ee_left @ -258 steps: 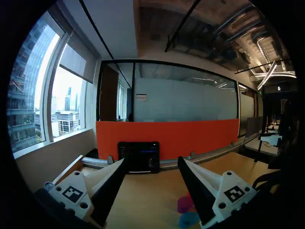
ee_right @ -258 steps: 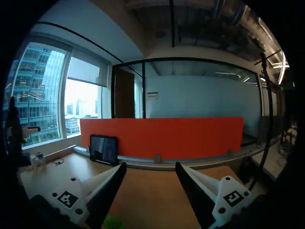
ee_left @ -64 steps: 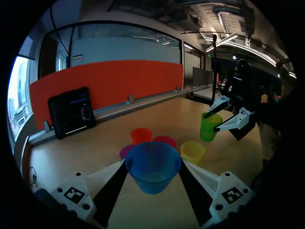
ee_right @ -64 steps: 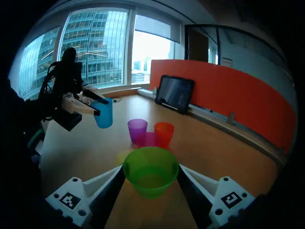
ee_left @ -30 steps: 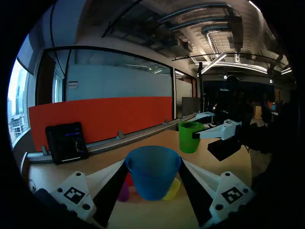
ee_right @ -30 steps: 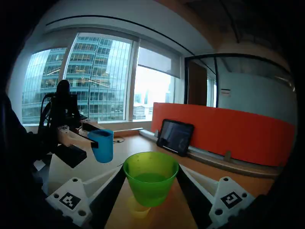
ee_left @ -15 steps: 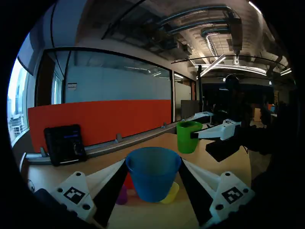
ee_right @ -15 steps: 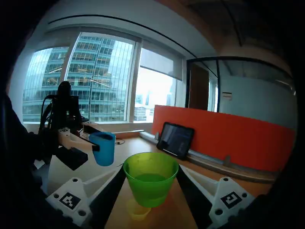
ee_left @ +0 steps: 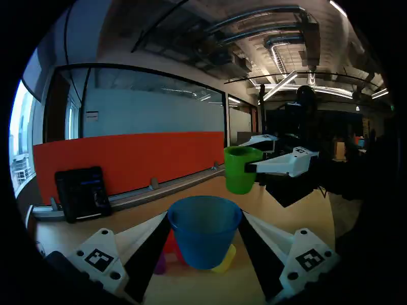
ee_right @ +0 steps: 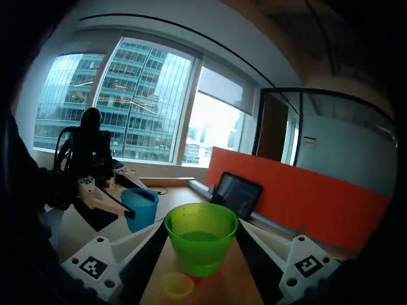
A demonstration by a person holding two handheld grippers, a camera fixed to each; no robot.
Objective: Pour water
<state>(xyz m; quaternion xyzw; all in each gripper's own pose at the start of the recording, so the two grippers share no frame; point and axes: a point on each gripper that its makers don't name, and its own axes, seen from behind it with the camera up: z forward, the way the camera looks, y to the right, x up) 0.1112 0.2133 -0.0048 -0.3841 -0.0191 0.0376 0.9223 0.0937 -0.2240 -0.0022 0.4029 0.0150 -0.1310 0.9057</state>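
Left tool clamps blue cup; right tool clamps green cup, water inside.

- The left gripper holds a cup above small cups on the table.
- The right gripper holds a second cup farther right.
- A tablet stands behind, left.

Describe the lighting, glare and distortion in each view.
Left gripper view: dim office, the ceiling light strips glare, the fisheye bows the orange partition, and the blue cup is sharp. Right gripper view: the windows are bright, the middle pane nearly blown out; the green cup is evenly lit and sharp.
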